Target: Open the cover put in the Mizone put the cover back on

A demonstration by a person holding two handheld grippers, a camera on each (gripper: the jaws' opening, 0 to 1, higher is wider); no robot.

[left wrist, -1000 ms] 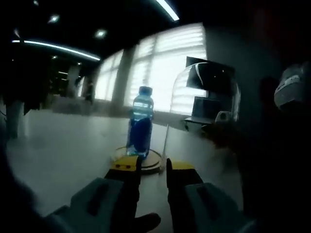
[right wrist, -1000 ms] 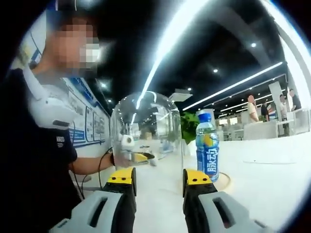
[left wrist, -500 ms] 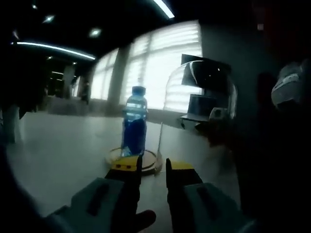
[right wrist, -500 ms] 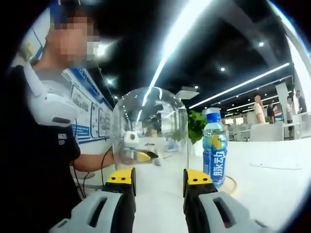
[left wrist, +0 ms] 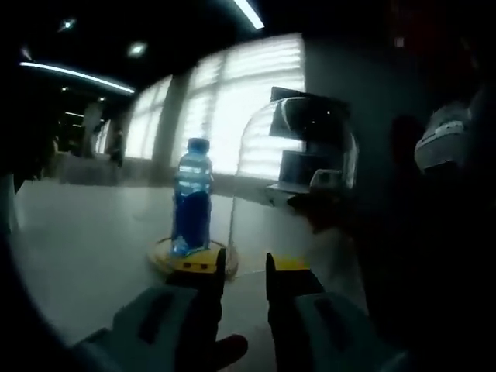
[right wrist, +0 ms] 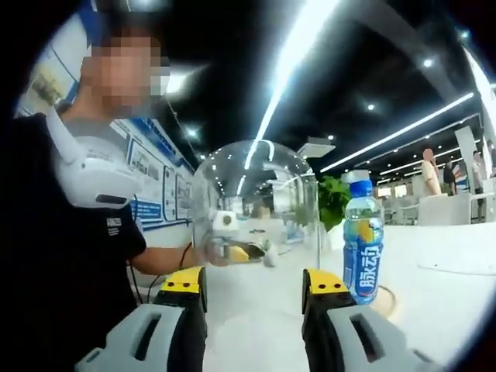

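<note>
A blue Mizone bottle (left wrist: 191, 200) (right wrist: 363, 242) stands upright on a round wooden base (left wrist: 167, 260) (right wrist: 390, 298). The clear glass dome cover (left wrist: 294, 163) (right wrist: 256, 194) is just beside it, off the base. My left gripper (left wrist: 245, 267) is low in front of the base, open by a narrow gap with nothing in it. My right gripper (right wrist: 253, 283) has its jaws wide apart, with the cover straight ahead between them; I cannot tell whether they touch it. Through the glass, the left gripper (right wrist: 244, 249) shows on the cover's far side.
The white table (right wrist: 434, 271) stretches around the base. A person (right wrist: 70, 232) in dark clothes is close on the left in the right gripper view. Bright windows (left wrist: 232, 108) light the back of the left gripper view. Other people (right wrist: 430, 167) stand far off.
Both cameras shifted. The right gripper's jaws have spread wider and the cover looks slightly larger between them. Bottle and base stand as before.
</note>
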